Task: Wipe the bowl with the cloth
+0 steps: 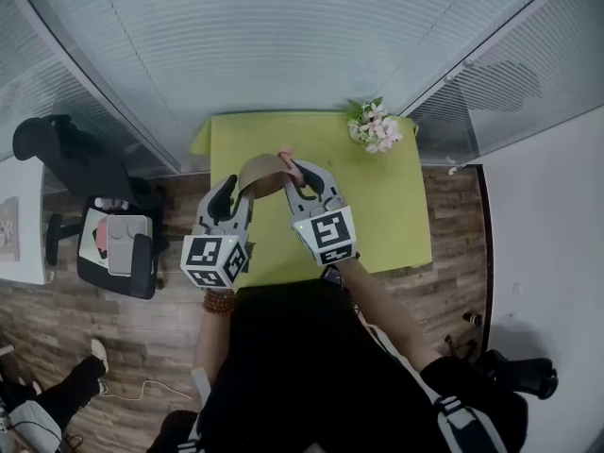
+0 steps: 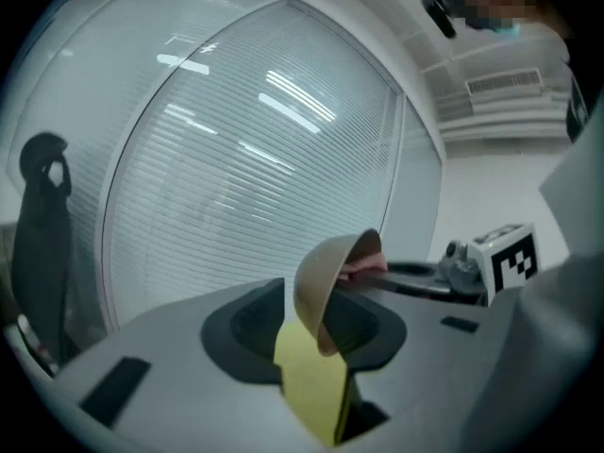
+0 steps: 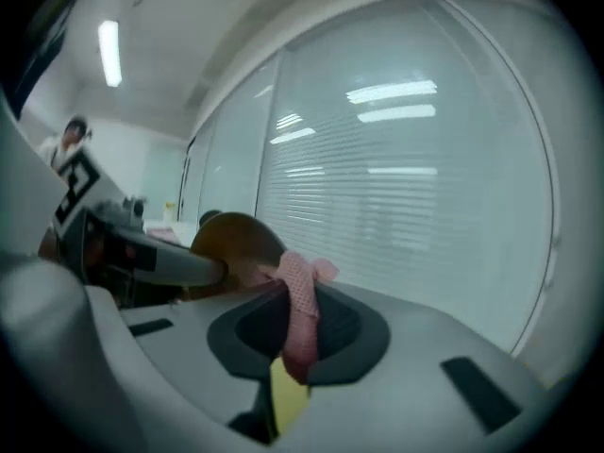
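Flowers (image 1: 375, 126), head view only; right gripper (image 3: 298, 340) clamps pink cloth (image 3: 300, 300) beside bowl (image 3: 236, 243)

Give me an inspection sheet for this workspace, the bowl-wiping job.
Surface: green table.
Job's things: brown bowl tipped on edge; pink cloth against its inside.
Clutter: flowers at the table's far right corner.
Grippers: left gripper jaws apart, bowl's rim between them; right gripper shut on the cloth.
Cables: white cable on the floor, left.
Surroundings: office chair at left; glass walls with blinds.

Tan bowl (image 1: 262, 171), pink mesh cloth (image 3: 297, 300), yellow-green table (image 1: 387, 206), pink-white flowers (image 1: 375, 128).
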### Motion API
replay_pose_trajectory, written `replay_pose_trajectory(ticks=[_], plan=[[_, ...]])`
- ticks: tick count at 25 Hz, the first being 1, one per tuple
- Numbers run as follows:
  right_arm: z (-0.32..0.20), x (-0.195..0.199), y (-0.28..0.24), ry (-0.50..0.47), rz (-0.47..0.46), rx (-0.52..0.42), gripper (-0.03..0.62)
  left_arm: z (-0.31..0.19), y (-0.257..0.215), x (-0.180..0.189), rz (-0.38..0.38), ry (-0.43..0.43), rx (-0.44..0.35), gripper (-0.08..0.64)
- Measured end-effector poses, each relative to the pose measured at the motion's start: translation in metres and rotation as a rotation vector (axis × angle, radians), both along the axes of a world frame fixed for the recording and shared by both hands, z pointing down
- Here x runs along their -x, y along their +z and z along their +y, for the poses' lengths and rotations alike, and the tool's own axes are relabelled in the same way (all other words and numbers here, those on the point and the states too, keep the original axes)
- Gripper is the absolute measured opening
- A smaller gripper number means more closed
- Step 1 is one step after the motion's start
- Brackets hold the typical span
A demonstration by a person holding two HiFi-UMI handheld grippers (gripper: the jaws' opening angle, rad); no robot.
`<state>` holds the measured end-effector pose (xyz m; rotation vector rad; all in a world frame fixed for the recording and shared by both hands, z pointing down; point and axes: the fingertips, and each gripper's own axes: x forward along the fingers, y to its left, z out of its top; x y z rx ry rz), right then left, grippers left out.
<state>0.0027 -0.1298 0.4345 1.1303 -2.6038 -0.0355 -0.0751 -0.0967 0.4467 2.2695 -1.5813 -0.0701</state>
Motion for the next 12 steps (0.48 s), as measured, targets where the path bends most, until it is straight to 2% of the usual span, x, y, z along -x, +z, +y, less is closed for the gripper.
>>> replay_pose_trajectory(ticks=[3,5,6,8,11,12], plan=[[0.009,0.006,-0.016,-0.063,0.347,-0.331,0.028,0.001,-0.003,-0.01,-0.235,0.032,-0.025,0.107],[0.017,0.013,-0.02,-0.105,0.496,-0.471,0.028,0.0,-0.004,-0.016,-0.33,0.049,-0.035,0.107],[0.019,0.015,-0.021,-0.118,0.532,-0.514,0.028,0.0,-0.005,-0.016,-0.345,0.048,-0.035,0.106],[0.025,0.019,-0.025,-0.143,0.538,-0.556,0.028,-0.001,-0.007,-0.012,-0.291,0.027,-0.027,0.093],[0.033,0.026,-0.035,-0.173,0.442,-0.552,0.029,-0.001,-0.012,0.001,-0.087,-0.028,-0.01,0.051],[0.033,0.028,-0.037,-0.161,0.41,-0.537,0.028,-0.001,-0.013,0.004,-0.045,-0.047,-0.01,0.044]])
